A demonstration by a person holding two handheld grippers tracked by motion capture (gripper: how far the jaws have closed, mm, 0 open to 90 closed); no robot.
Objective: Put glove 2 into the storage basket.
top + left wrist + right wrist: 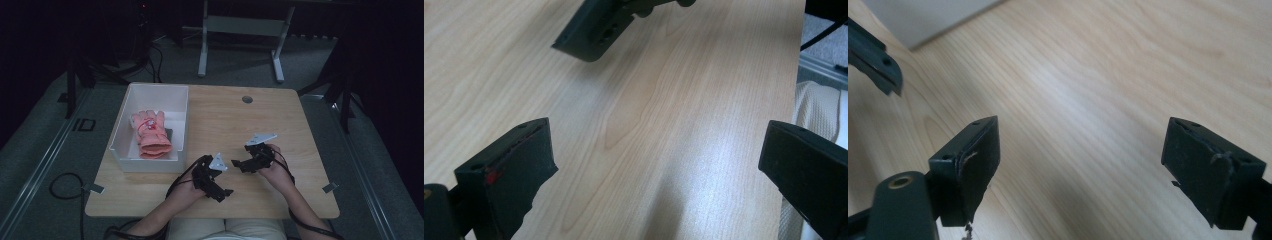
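Lying in the white bin (125,150) at the wooden table's (280,120) left, the pink glove (150,132) is seen well apart from both grippers. The left gripper (223,186) and right gripper (239,161) are held with jaws spread, empty, over bare wood right of the bin.
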